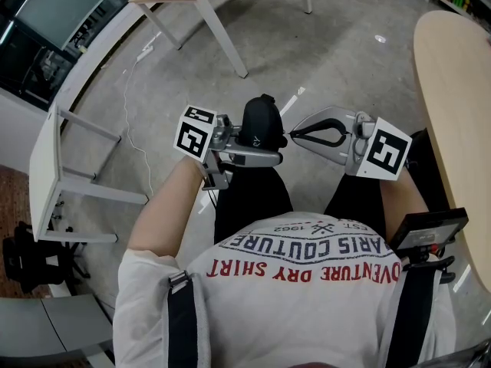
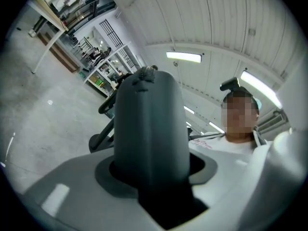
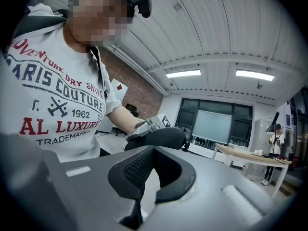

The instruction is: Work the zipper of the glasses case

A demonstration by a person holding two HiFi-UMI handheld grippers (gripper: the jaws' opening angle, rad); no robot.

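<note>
Left gripper (image 1: 249,153) clamps the glasses case (image 1: 259,117) mid-air, right gripper (image 1: 295,135) is closed tip-to-tip beside it with nothing visibly pinched, so a hard zipper tug could twist the case out of your clamp

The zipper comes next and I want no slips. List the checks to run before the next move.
1. Left gripper clamped on the glasses case: ok.
2. Case held in the air in front of the person, clear of the table: ok.
3. Right gripper brought up to the case's end: ok.
4. Right jaws shut at the tips: ok.
5. Zipper pull caught between the right jaws: cannot tell.
</note>
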